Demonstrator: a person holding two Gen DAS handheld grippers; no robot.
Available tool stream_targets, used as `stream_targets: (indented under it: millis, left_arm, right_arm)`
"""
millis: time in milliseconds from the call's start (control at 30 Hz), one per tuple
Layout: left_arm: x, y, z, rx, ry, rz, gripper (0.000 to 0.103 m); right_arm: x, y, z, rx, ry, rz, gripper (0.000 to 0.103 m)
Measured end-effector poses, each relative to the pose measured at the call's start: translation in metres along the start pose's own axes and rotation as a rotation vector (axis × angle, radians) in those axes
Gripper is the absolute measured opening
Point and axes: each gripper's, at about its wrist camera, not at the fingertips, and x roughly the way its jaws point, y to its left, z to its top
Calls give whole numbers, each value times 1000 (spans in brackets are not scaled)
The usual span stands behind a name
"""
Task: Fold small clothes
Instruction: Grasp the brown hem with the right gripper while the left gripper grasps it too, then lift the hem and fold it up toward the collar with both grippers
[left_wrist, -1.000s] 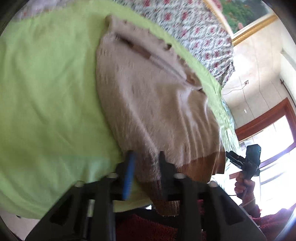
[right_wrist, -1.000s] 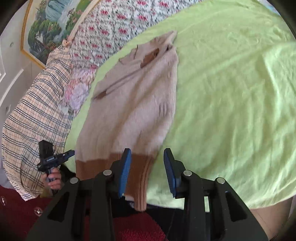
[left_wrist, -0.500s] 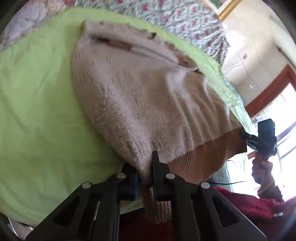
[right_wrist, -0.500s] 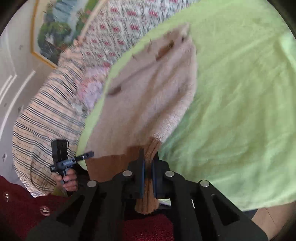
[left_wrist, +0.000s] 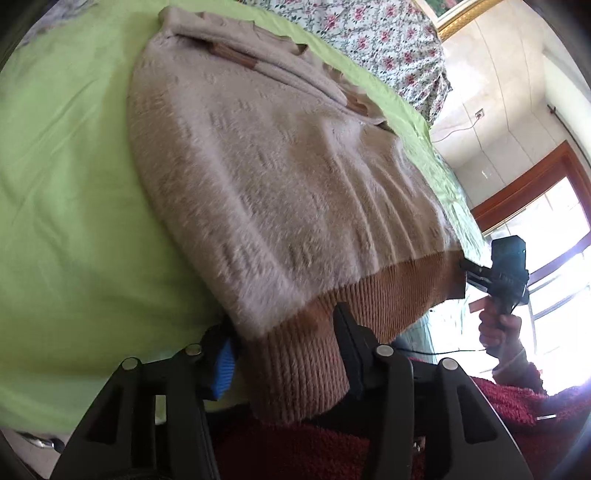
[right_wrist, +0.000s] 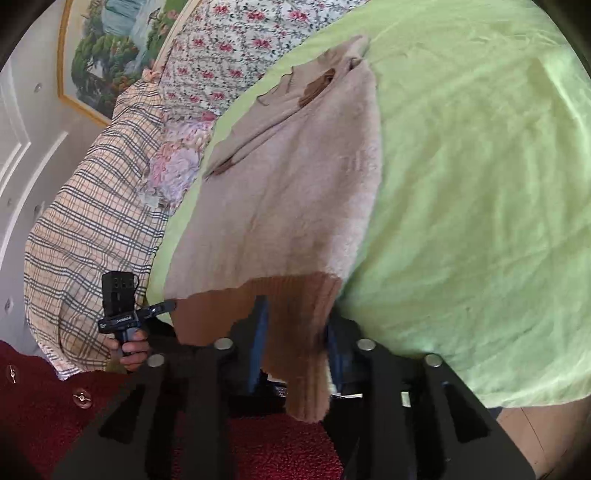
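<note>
The sweater (left_wrist: 280, 192) stretches lengthwise toward twelve o'clock; both left tongs (left_wrist: 284, 350) and right tongs (right_wrist: 295, 332) stand open astride its hem corners.

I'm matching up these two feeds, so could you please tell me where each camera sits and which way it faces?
Left wrist: sits on the left tongs, looking up the sweater across the green sheet toward the window; the right tongs and their hand show at right.
Right wrist: sits on the right tongs, looking up the sweater toward the pillows and painting; the left tongs and hand show at left.
Shared: sweater, brown hem, sheet, and each other's tongs.
</note>
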Motion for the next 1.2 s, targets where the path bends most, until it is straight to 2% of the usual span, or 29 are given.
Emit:
stream_targets:
  millis: [33, 67, 100, 133, 267, 400, 500, 600, 733, 867, 933, 1033, 1200]
  left_arm:
    - [2, -1, 2, 10, -2, 4, 18]
    - [5, -1, 3, 14, 1, 6, 14]
    - [5, 0, 2, 16, 0, 8, 12]
    - [5, 0, 1, 20, -9, 11, 11]
    - [-21, -8, -6, 72, -88, 33, 10]
    - [-35, 1, -5, 27, -139, -4, 9]
    - [-48, -7, 4, 21, -183, -25, 9]
    - [-68, -19, 19, 47, -248, -49, 9]
    - [-90, -29, 57, 77, -342, -67, 9]
    - [-102, -30, 107, 97, -428, -89, 9]
    - [-101, -31, 138, 118, -458, -59, 9]
    - [-91, -24, 184, 108, -460, -49, 9]
    - [-54, -2, 260, 87, -414, -10, 9]
  right_arm:
    - [1, 1, -1, -6, 0, -1, 32]
    - [3, 3, 0, -18, 4, 0, 30]
    - [6, 4, 0, -26, 11, -2, 22]
    - [8, 4, -1, -28, 20, -3, 7]
    - [-9, 7, -4, -45, -40, 40, 7]
    - [-18, 0, -6, -15, -58, 63, 7]
    - [-38, 6, 3, 4, -164, 176, 7]
    - [-53, 17, 25, -20, -250, 252, 7]
    - [-56, 27, 67, -42, -341, 306, 7]
    - [-45, 33, 116, -58, -387, 312, 7]
    - [-35, 36, 144, -64, -398, 301, 7]
    - [-19, 33, 184, -45, -404, 267, 7]
    - [9, 18, 245, 14, -418, 201, 7]
